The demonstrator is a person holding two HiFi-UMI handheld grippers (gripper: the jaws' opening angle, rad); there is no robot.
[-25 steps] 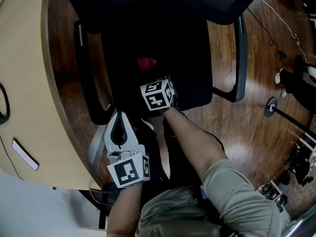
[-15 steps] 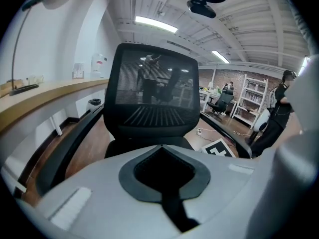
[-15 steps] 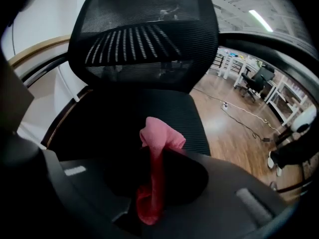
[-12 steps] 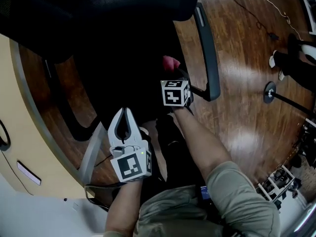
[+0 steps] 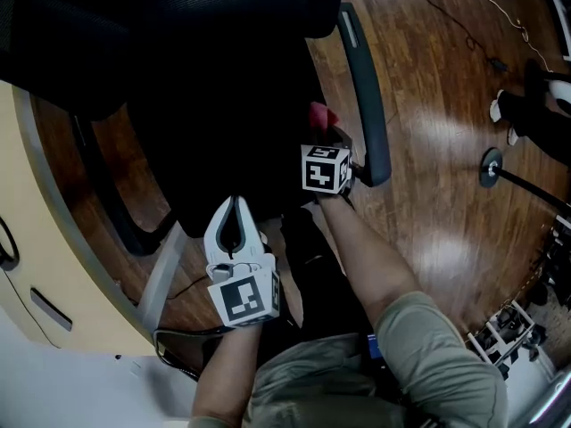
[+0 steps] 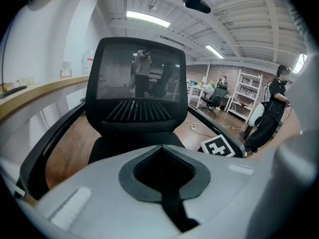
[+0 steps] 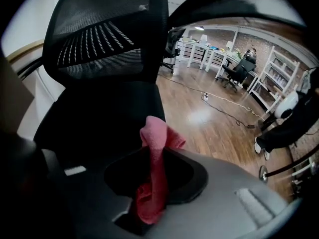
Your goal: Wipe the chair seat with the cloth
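The red cloth [image 7: 153,133] is clamped between the jaws of the right tool [image 5: 327,134], which are closed on it, and a bunched end is pushed out past the tips. The cloth is held at the right edge of the black seat [image 5: 223,132], just beside the armrest [image 5: 366,87]; whether it is pressed onto the seat cannot be told. The left tool [image 5: 234,205] is kept shut with nothing between its jaws, near the front edge of the seat and apart from the cloth. The mesh backrest [image 6: 137,86] is seen upright beyond both tools. A wooden floor [image 5: 446,150] is seen to the right of the chair and a pale bench [image 5: 36,239] to its left
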